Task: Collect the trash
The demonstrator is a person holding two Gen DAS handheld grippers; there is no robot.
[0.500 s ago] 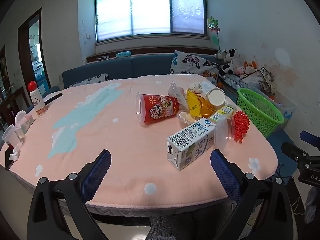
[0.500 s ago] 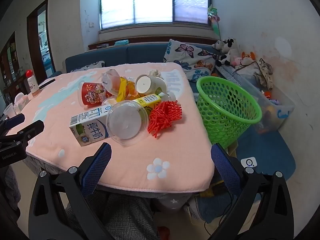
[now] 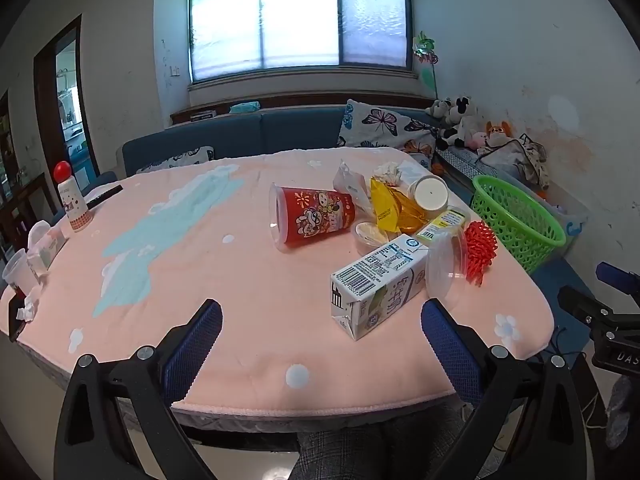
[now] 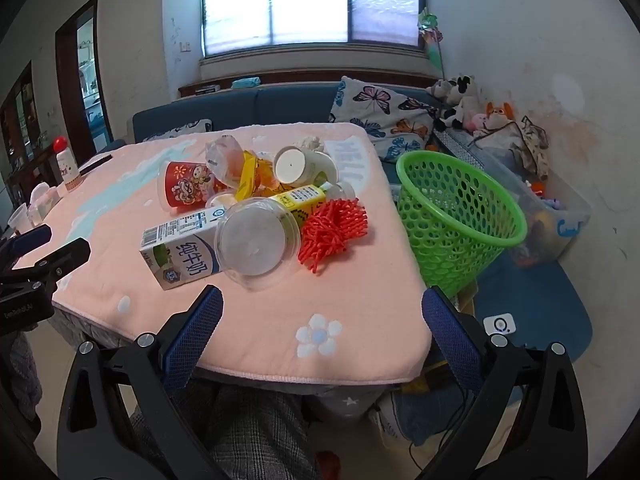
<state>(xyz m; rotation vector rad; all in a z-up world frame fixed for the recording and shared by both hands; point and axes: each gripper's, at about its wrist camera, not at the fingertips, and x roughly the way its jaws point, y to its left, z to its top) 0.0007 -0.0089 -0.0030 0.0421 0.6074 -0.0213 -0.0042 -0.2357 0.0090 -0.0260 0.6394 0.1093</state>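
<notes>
A heap of trash lies on the pink table [image 3: 240, 320]: a white milk carton [image 3: 376, 284] [image 4: 180, 248], a clear plastic lid [image 4: 256, 240], a red cup on its side [image 3: 312, 212] [image 4: 188, 184], a red frilly wrapper [image 4: 332, 228], a yellow wrapper [image 3: 386, 204] and a white cup [image 4: 300, 166]. A green mesh basket [image 4: 456, 208] [image 3: 516, 220] stands off the table's right edge. My left gripper [image 3: 320, 344] is open and empty at the near edge, short of the carton. My right gripper [image 4: 320, 332] is open and empty before the lid.
A small bottle with a red cap [image 3: 70, 200], tissues and a clear cup [image 3: 18, 274] stand at the table's left end. A blue sofa [image 3: 256, 136] with butterfly cushions lies behind. Plush toys and a storage bin [image 4: 552, 216] line the right wall.
Both grippers have shifted only slightly; the trash has not moved.
</notes>
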